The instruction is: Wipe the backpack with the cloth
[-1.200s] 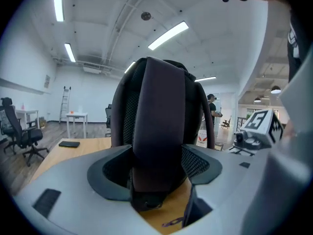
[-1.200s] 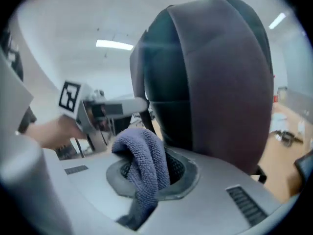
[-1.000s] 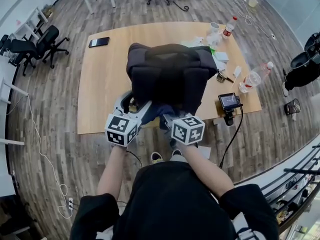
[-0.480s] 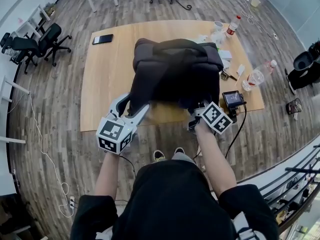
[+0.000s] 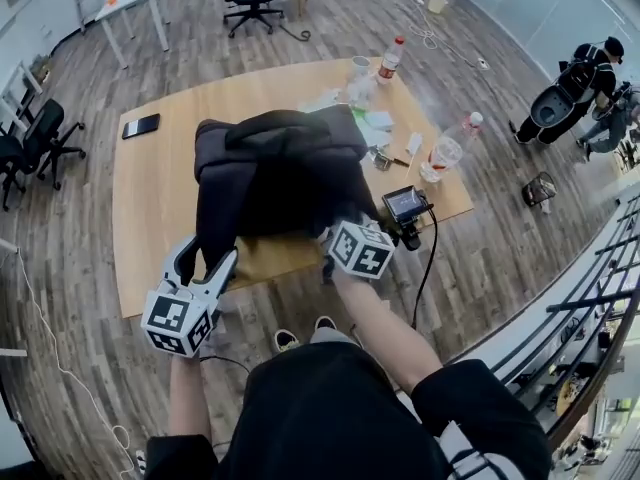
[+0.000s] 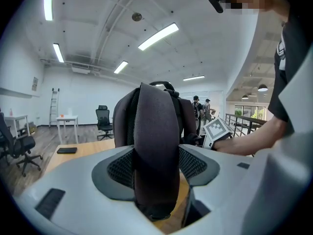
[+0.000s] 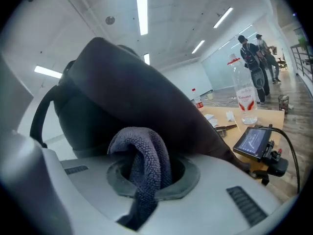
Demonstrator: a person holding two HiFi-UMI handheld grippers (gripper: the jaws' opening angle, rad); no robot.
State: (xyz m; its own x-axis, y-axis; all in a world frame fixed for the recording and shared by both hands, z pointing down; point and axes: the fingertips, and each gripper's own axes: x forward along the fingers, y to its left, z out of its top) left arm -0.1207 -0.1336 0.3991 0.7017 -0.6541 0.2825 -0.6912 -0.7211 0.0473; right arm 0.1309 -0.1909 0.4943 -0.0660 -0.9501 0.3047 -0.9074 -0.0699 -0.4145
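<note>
Item 1. Flat black rectangular phone (image 5: 141, 125), glossy, lying far left on the pale wooden bench (image 5: 150, 208), well apart from everything else.

Item 2. Left tool (image 5: 207, 260), grey moulded plastic with a marker cube at its rear. Its jaws are clamped on the broad padded dark shoulder strap (image 6: 154, 146). The left gripper view shows the strap's matt, felt-like surface squeezed between two mesh-textured dark pads. The head view shows only that this tool meets the bag's lower left corner.

Item 3. Dark charcoal fabric backpack (image 5: 280, 168), soft and rounded, standing upright at mid-bench, with a carry loop on top.

Item 4. Right tool (image 5: 335, 240), same make, at the backpack's lower right corner. Its jaws are closed tight on the grey-violet looped terry cloth (image 7: 142, 160). The cloth is bunched in a nubbly fold, up against the bag's smooth dark flank. Only the right gripper view shows the cloth; in the head view the marker cube and the bag cover it.

Item 5. Small black rectangular monitor (image 5: 405, 206) on a mount with a trailing cable, just right of the backpack at the bench's edge.

Item 6. Clear plastic bottle with a red label (image 5: 445, 153), upright, near the bench's right edge.
</note>
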